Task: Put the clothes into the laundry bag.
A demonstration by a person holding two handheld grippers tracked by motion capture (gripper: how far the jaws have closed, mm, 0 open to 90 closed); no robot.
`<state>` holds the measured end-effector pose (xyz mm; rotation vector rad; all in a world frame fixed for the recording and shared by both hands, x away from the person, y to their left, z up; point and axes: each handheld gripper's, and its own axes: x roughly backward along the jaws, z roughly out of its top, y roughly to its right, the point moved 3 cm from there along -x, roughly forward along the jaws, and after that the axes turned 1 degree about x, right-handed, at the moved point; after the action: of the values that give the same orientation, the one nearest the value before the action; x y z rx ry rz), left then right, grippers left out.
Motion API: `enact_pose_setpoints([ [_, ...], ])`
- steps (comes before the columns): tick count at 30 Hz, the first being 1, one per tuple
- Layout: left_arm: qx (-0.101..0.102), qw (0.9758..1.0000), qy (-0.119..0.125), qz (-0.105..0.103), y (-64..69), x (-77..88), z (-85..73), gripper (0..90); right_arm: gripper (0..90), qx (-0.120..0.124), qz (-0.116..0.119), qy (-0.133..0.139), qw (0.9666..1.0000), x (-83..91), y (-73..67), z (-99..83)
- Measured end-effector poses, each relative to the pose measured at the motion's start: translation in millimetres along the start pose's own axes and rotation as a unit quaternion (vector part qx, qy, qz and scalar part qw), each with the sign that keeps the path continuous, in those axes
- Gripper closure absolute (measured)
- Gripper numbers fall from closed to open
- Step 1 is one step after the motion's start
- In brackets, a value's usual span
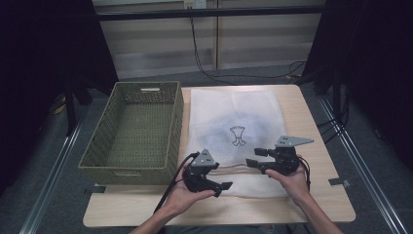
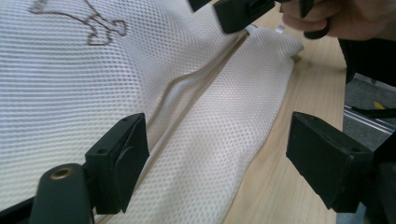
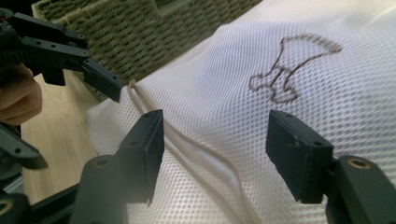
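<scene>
A white mesh bag (image 1: 234, 122) with a dark printed motif (image 1: 237, 135) lies flat on the table, its near end toward the person. A raised seam or zipper line (image 2: 187, 93) runs across that near end. My left gripper (image 1: 221, 176) is held just over the bag's near left part, open, nothing between its jaws (image 2: 219, 154). My right gripper (image 1: 253, 157) hovers open over the near right part, facing the left one, with the mesh bag (image 3: 224, 93) and the seam (image 3: 201, 154) below its empty jaws (image 3: 217, 140).
An empty green woven basket (image 1: 97, 146) stands on the table's left half, right beside the bag; its wall (image 3: 140, 37) appears in the right gripper view. Bare wooden tabletop (image 1: 316, 195) lies to the right and in front. Cables trail on the floor behind.
</scene>
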<state>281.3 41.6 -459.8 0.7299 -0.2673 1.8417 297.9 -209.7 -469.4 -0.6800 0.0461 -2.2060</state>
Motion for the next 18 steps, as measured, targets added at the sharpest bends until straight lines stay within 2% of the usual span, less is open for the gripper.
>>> enact_pose_setpoints([
  [1, 0.000, 1.0000, 0.000, 0.000, 0.0, 0.0, 0.0, 19.6, 37.0, 0.000, 0.000, 0.000, 1.0000, 0.0, 0.0, 0.0],
  [2, -0.006, 0.9999, -0.002, 0.013, -2.0, 12.2, -1.5, 18.7, 34.7, -0.001, -0.007, 0.012, 0.9999, 8.0, 0.5, 3.9],
  [3, -0.006, 0.9999, -0.002, 0.013, -2.0, 12.2, -1.5, 18.7, 34.7, -0.001, -0.007, 0.012, 0.9999, 8.0, 0.5, 3.9],
  [4, -0.001, 0.9999, 0.008, 0.013, -3.4, 23.4, -3.4, 18.7, 33.9, -0.008, -0.010, 0.022, 0.9997, 16.8, 1.9, 4.8],
  [5, -0.001, 0.9999, 0.008, 0.013, -3.4, 23.4, -3.4, 18.7, 33.9, -0.005, -0.017, 0.026, 0.9995, 21.1, 2.4, 4.5],
  [6, 0.004, 0.9995, 0.023, 0.019, -5.8, 36.0, -5.4, 18.8, 34.1, -0.005, -0.024, 0.028, 0.9993, 25.2, 2.6, 3.8],
  [7, 0.004, 0.9995, 0.023, 0.019, -5.8, 36.0, -5.4, 18.8, 34.1, -0.005, -0.024, 0.028, 0.9993, 25.2, 2.6, 3.8],
  [10, 0.019, 0.9983, 0.044, 0.034, -10.1, 52.7, -10.4, 19.1, 36.6, -0.009, -0.028, 0.035, 0.9989, 35.2, 2.3, -0.2],
  [12, 0.023, 0.9973, 0.055, 0.044, -11.8, 65.8, -12.8, 20.1, 37.1, -0.006, -0.030, 0.030, 0.9991, 42.8, -0.7, -5.4],
  [13, 0.023, 0.9973, 0.055, 0.044, -11.8, 65.8, -12.8, 20.0, 37.1, -0.006, -0.030, 0.030, 0.9991, 42.8, -0.7, -5.4],
  [15, 0.020, 0.9961, 0.065, 0.057, -13.1, 77.2, -12.9, 20.0, 37.3, -0.006, -0.034, 0.037, 0.9987, 51.6, -4.3, -8.1],
  [17, 0.029, 0.9941, 0.082, 0.065, -15.3, 90.7, -13.9, 20.0, 37.6, -0.005, -0.041, 0.042, 0.9982, 61.0, -5.6, -9.6],
  [18, 0.029, 0.9941, 0.082, 0.065, -15.3, 90.7, -13.9, 20.1, 37.5, -0.006, -0.044, 0.041, 0.9982, 65.0, -5.2, -10.0],
])
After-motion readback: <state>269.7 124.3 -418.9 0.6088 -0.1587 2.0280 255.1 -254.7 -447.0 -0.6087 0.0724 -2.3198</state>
